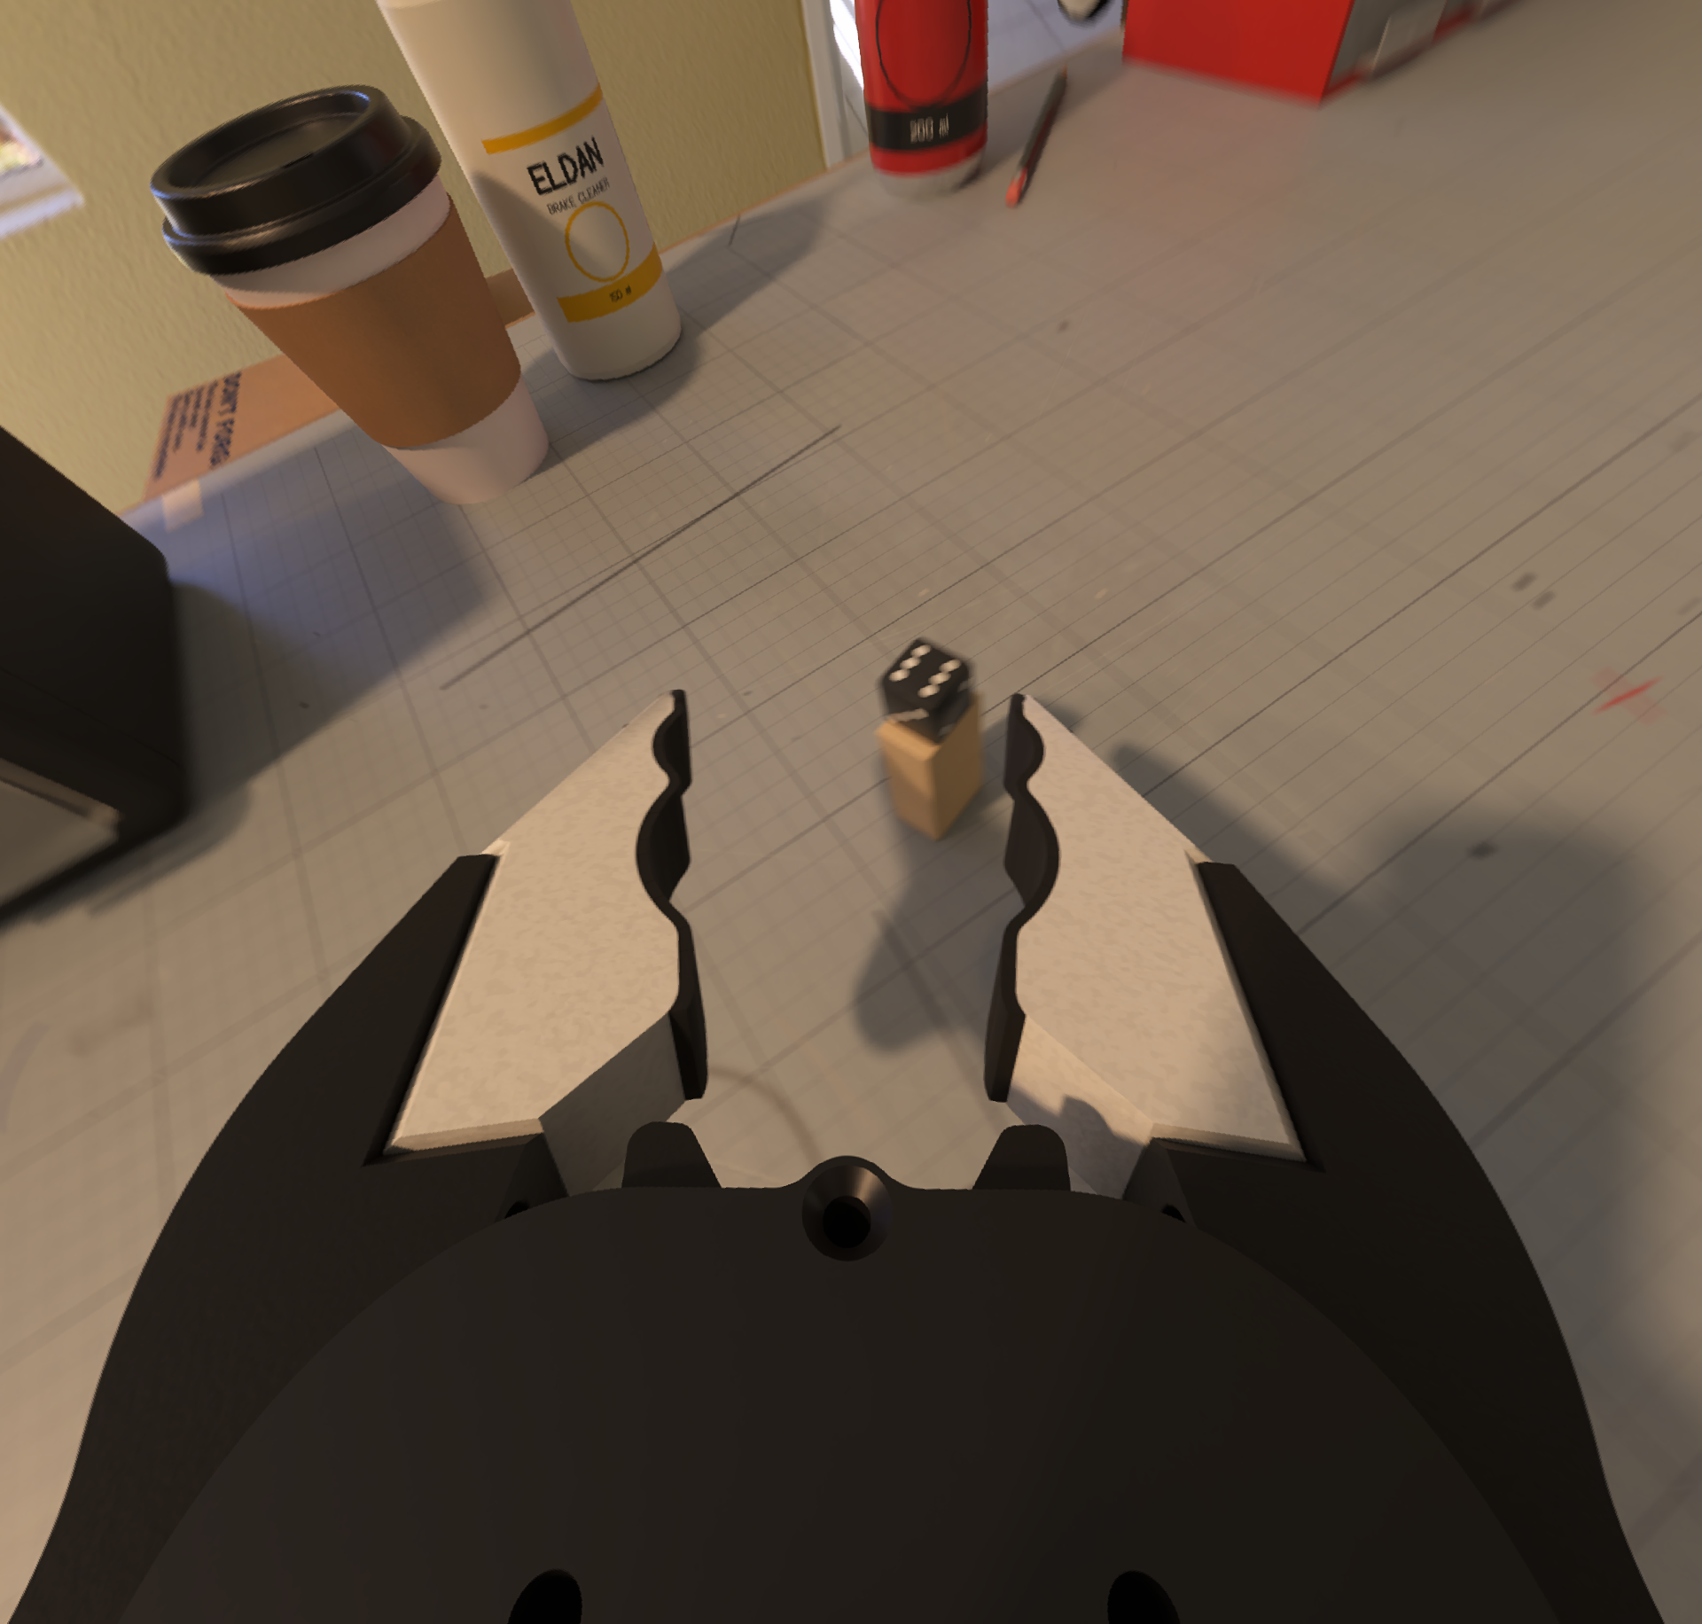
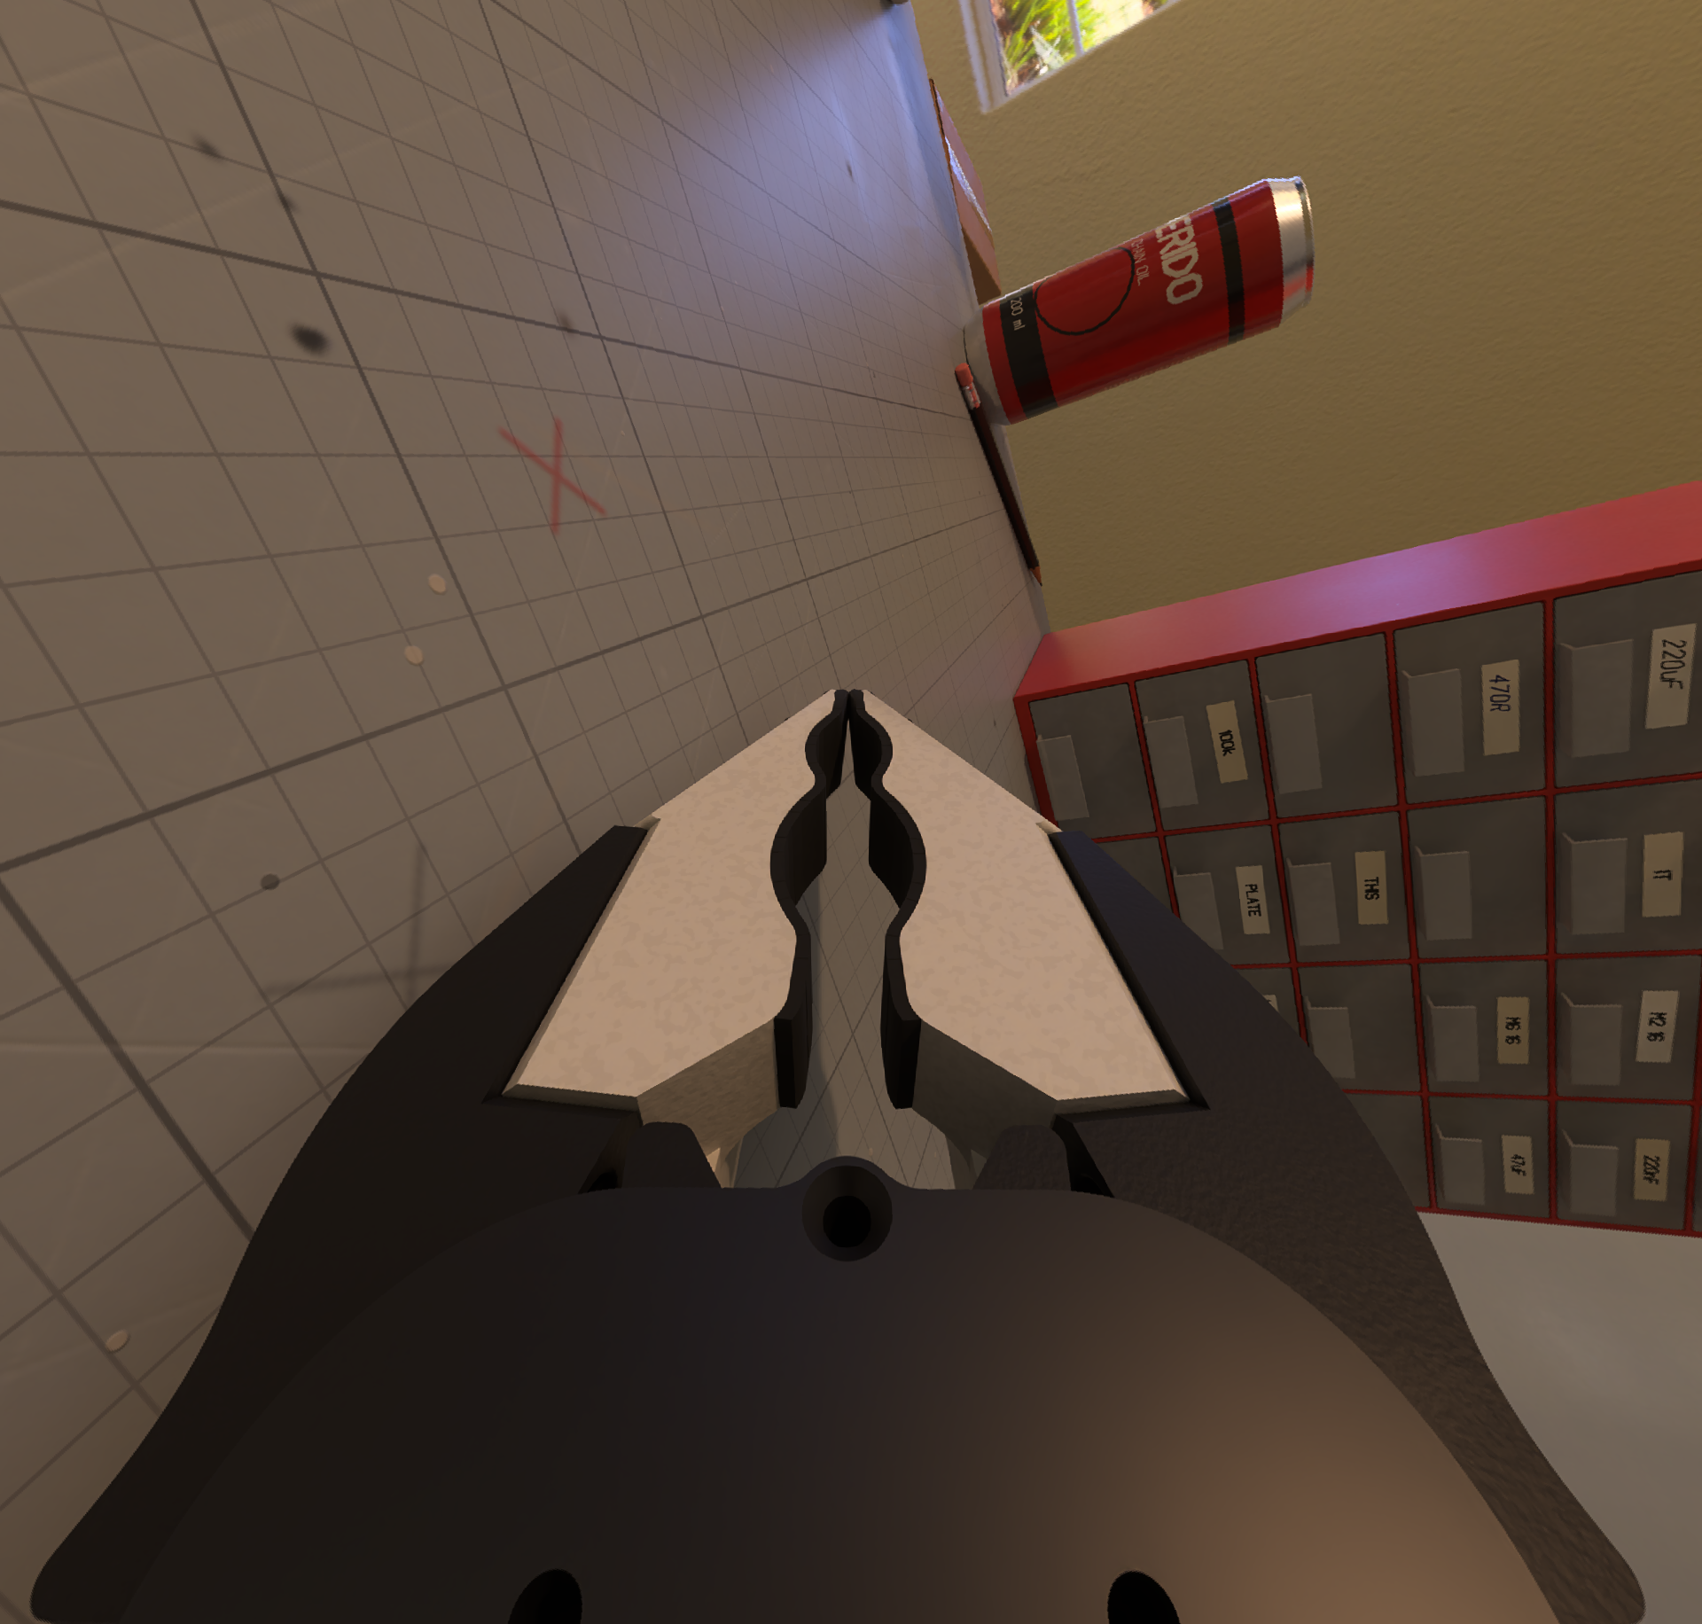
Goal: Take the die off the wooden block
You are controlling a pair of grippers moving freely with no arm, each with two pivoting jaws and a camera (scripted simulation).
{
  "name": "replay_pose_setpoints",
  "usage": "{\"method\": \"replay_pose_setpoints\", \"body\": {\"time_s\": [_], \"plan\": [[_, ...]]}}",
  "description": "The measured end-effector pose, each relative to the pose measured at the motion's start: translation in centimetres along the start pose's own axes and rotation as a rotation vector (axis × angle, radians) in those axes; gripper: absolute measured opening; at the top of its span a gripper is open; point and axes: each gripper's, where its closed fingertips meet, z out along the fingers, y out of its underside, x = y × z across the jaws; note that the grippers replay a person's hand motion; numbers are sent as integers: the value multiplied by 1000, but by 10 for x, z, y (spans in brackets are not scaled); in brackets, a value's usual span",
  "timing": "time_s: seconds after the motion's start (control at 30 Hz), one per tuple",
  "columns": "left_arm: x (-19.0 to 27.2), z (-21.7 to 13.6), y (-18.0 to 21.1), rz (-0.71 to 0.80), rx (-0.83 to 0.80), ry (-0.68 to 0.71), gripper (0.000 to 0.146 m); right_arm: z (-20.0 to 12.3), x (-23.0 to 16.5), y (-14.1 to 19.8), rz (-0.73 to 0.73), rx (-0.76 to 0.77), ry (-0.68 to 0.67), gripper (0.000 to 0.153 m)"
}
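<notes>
A black die (image 1: 924,684) with white pips sits on top of a small upright wooden block (image 1: 930,774) on the grey grid mat (image 1: 1197,475). My left gripper (image 1: 845,700) is open and empty, above the mat, with the block and die just ahead between its fingertips, nearer the right finger. My right gripper (image 2: 847,696) is shut and empty, rolled on its side above the mat (image 2: 368,382). The die and block do not show in the right wrist view.
A lidded paper coffee cup (image 1: 368,300), a white bottle (image 1: 543,152), a red can (image 1: 921,51) and a pencil (image 1: 1036,138) stand at the mat's far edge. A red drawer cabinet (image 1: 1335,5) is at far right, also seen in the right wrist view (image 2: 1428,889). A dark box (image 1: 74,686) is at left.
</notes>
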Motion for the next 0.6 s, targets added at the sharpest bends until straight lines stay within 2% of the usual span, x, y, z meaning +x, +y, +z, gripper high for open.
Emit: {"method": "replay_pose_setpoints", "body": {"time_s": [0.07, 0.13, 0.27, 0.33, 0.47, 0.57, 0.6], "plan": [[16, -4, -8, -88, 37, -25, 84, 0, 0, 0, 0, -1, 0, 0], [29, -2, -10, -96, 48, -91, 98, 0, 0, 0, 0, -1, 0, 0], [20, 10, -1, -13, -65, -324, 107, 0, 0, 0, 2, 0, -2, 0], [14, 19, 5, -27, -109, -361, 105, 0, 0, 0, 1, 1, -1, 0], [21, 33, 10, -38, -132, -161, 86, 0, 0, 0, 2, 3, -1, 0], [28, 34, 10, 105, -87, 79, 57, 0, 0, 0, 1, 4, 0, 0], [29, 33, 10, 174, -55, 151, 53, 0, 0, 0, 1, 5, 1, 0]]}}
